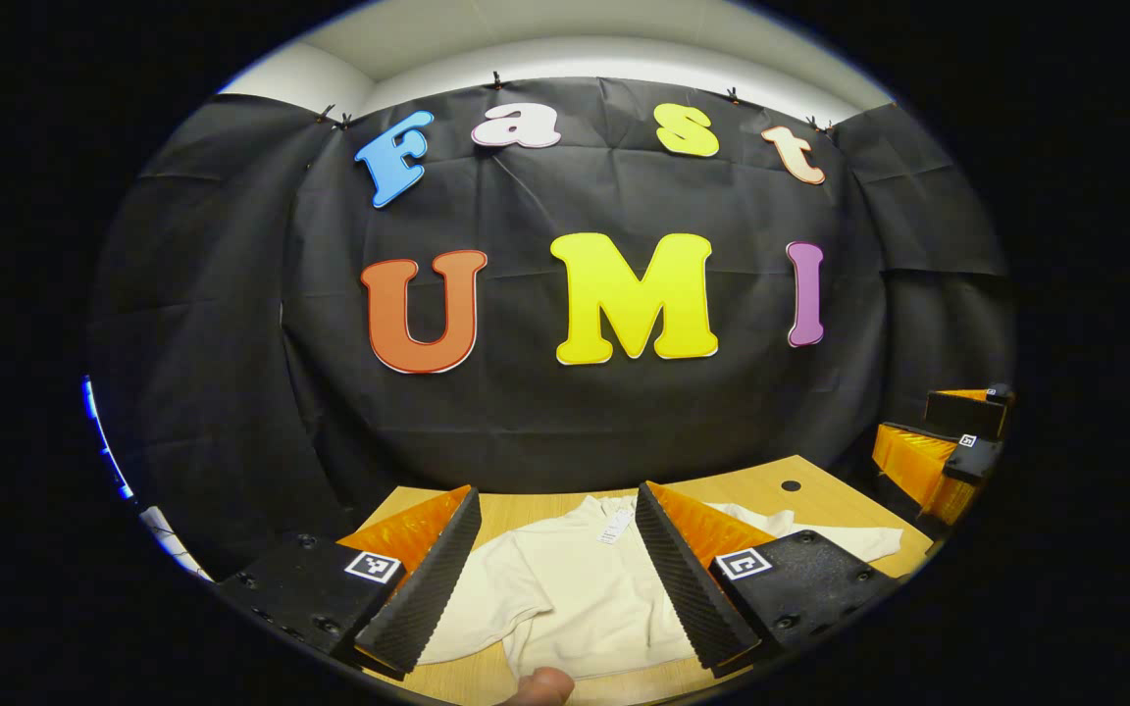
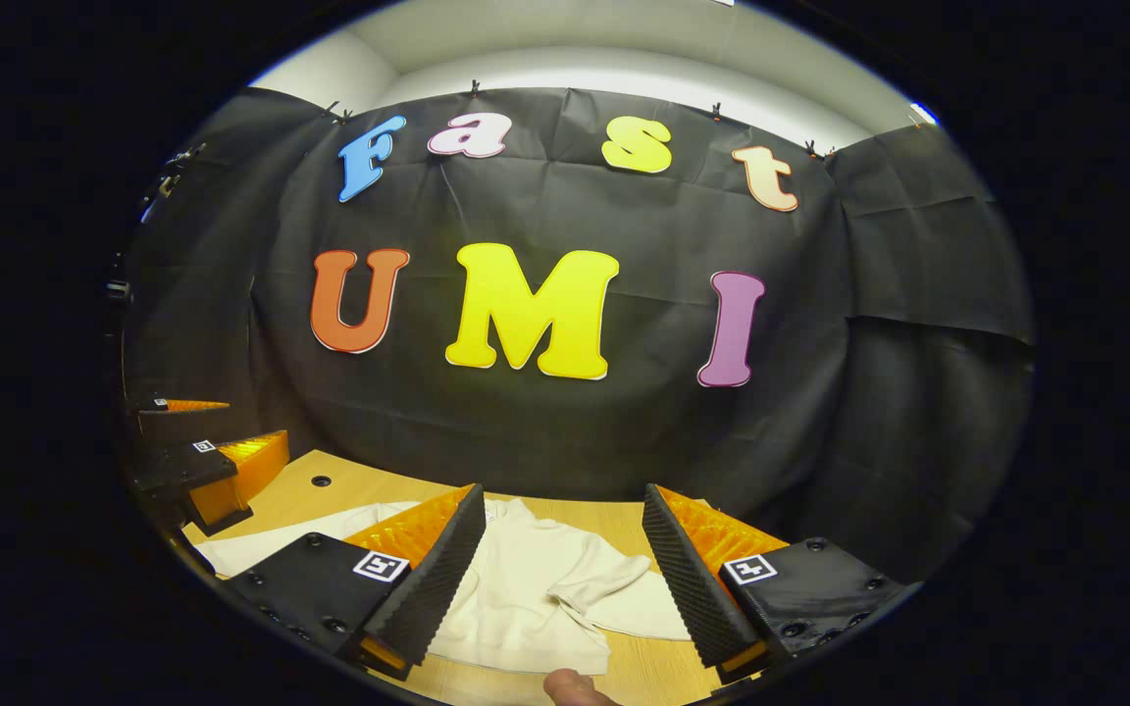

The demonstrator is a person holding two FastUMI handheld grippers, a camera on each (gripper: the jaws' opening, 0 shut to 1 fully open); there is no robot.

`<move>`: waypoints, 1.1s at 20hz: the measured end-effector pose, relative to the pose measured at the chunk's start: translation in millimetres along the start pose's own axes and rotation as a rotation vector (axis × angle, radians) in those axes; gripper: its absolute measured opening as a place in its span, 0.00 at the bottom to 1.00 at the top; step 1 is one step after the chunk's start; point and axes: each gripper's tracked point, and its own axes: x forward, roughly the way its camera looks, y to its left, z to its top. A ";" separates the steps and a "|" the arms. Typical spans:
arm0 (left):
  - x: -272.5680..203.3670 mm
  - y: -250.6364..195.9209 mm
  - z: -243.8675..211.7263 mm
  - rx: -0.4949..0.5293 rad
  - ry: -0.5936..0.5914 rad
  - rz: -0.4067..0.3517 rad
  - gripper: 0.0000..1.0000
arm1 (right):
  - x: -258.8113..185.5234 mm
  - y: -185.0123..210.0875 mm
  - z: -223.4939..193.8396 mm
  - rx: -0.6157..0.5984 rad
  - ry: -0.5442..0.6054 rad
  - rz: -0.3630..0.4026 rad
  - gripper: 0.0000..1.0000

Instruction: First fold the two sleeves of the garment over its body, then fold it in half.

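Cream garment [image 1: 575, 588] spread on the wooden table [image 1: 820, 490], collar toward the booth wall, one sleeve [image 2: 604, 579] crumpled inward on the body, the other reaching outward. Left gripper [image 1: 557, 588] and right gripper [image 2: 565, 583] held above, fingers spread wide and gripping nothing, probably lined up over opposite halves of the cloth.

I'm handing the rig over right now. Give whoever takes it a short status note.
Left gripper: open, above the garment, holding nothing.
Right gripper: open, above the same garment, holding nothing.
Garment: cream top lying on the wooden table, collar toward the booth wall, sleeves out to the sides, one a bit bunched.
Done: no fold visible.
Left: fold both sleeves over the body, then fold in half.
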 end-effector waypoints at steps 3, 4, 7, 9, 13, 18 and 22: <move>0.2 -1.9 -1.8 0.002 0.004 0.000 1.00 | 1.2 -1.7 -4.3 0.003 0.007 0.007 1.00; 0.6 -1.2 -2.3 0.002 0.008 0.004 1.00 | 1.7 -3.4 -4.0 0.002 0.007 0.007 1.00; 0.3 -0.6 -5.2 0.002 0.017 0.016 1.00 | 7.9 -22.3 -7.1 0.015 0.010 -0.023 1.00; 0.1 -1.0 -3.6 0.002 0.015 0.026 1.00 | 20.1 -47.7 -18.3 0.026 0.030 -0.070 1.00; -0.3 -8.1 -0.8 -0.089 0.013 0.022 1.00 | 47.3 -122.5 -65.8 0.102 0.094 -0.206 1.00; 4.0 -5.5 -3.5 -0.105 0.029 0.094 1.00 | 83.2 -225.6 -174.7 0.073 0.291 -0.326 1.00; 0.0 -1.3 -13.8 -0.053 0.072 0.193 1.00 | 93.0 -306.7 -275.5 0.114 0.488 -0.466 1.00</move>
